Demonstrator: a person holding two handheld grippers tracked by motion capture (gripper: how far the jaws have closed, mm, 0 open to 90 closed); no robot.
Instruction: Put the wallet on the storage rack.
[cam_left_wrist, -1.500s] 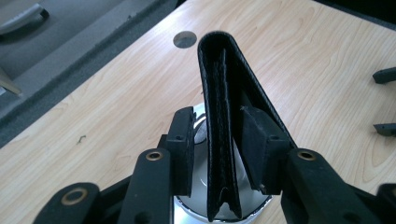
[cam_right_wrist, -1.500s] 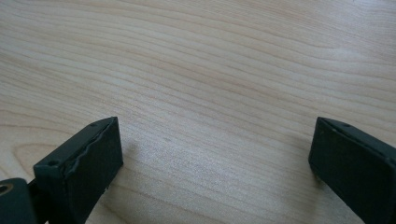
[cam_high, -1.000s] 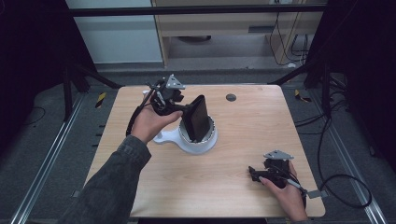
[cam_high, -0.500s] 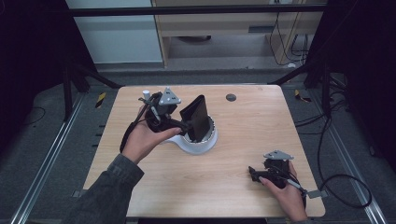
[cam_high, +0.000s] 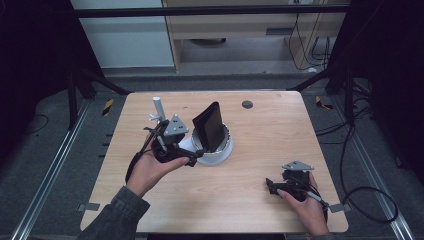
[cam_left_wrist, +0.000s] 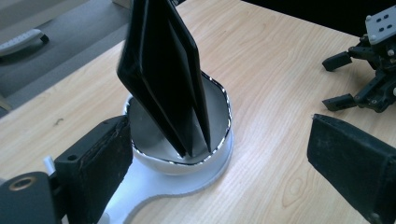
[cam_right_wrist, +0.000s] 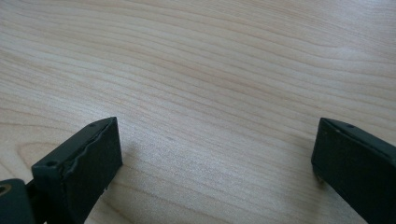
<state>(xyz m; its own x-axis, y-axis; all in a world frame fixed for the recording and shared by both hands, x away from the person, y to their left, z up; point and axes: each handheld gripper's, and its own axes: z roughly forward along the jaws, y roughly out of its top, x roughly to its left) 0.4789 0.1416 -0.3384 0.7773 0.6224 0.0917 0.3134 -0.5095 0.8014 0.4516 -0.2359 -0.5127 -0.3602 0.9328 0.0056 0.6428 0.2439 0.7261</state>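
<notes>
While both claws stood spread and empty, the black wallet (cam_left_wrist: 163, 79) leaned upright in the white bowl (cam_left_wrist: 219, 154) straight ahead of the left gripper (cam_high: 192, 161), just beyond it; right gripper (cam_high: 272, 186) sat well apart.

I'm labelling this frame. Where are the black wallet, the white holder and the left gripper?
wallet (cam_left_wrist: 161, 70), left gripper view, its broad black face.
holder (cam_left_wrist: 219, 161), left gripper view, its white rim.
left gripper (cam_high: 192, 159), high view, between its fingertips beside the holder.

Table (cam_high: 260, 150) evenly lit, surroundings dark (perhaps underexposed); close views slightly soft.
</notes>
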